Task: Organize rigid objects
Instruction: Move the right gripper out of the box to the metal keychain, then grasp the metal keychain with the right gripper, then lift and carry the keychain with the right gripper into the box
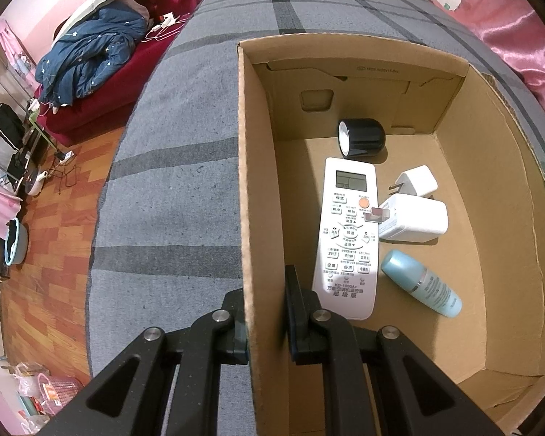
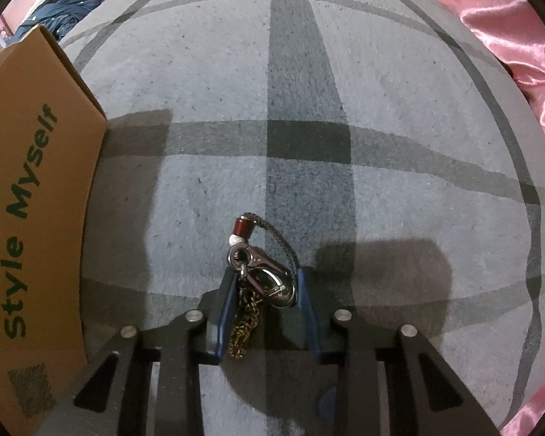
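Through my left wrist camera I look down at a brown cardboard box [image 1: 454, 116] that sits on a grey checked blanket [image 1: 170, 189]. My left gripper [image 1: 265, 309] has its jaws pinching the left wall of the box, one jaw outside and one inside. Inside the box lies a white remote control [image 1: 347, 236] with many buttons. Just past its top end lies a black round cap [image 1: 361, 138] on its side. To the right of the remote are two white plug chargers [image 1: 414, 203], one partly on the other, and the nearer one touches the remote's edge. Near them lies a small light blue bottle [image 1: 419, 283] on its side. Far off to the left I see a red sofa [image 1: 101, 94] with a blue coat on it. Through my right wrist camera I see the same grey blanket, and the box's outer wall with green letters on the left. My right gripper [image 2: 265, 290] has its jaws pinching a keychain [image 2: 261, 272] with a silver clip, a red bead, a dark cord loop and a brass chain. The keychain is on the blanket, outside the box.
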Tool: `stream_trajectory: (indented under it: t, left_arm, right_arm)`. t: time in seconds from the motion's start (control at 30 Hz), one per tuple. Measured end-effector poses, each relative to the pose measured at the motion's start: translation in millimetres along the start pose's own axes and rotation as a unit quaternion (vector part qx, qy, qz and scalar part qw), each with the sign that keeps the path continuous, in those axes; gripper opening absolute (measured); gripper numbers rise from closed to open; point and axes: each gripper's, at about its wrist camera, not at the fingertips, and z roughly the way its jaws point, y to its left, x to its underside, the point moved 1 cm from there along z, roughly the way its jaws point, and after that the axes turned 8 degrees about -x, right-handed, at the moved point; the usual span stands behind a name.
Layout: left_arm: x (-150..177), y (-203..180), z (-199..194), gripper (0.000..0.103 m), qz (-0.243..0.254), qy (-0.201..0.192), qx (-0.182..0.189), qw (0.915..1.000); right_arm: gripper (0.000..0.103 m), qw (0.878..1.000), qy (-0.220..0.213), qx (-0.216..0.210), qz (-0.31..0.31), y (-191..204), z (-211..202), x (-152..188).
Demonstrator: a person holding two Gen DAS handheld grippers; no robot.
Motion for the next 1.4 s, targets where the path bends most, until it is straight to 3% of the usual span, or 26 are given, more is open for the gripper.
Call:
stream_trajectory:
  t: [0.4, 1.4]
  left_arm:
    - [0, 0, -2, 0.014, 0.0, 0.0, 0.0, 1.0]
    - [0, 2, -2, 0.014, -0.001, 0.0, 0.0, 1.0]
  right_arm:
    - [0.034, 1.0, -0.003, 0.009, -0.004, 5, -12, -10]
    - [0.033, 0.998, -0.047, 0.031, -0.031, 30, -109, -22]
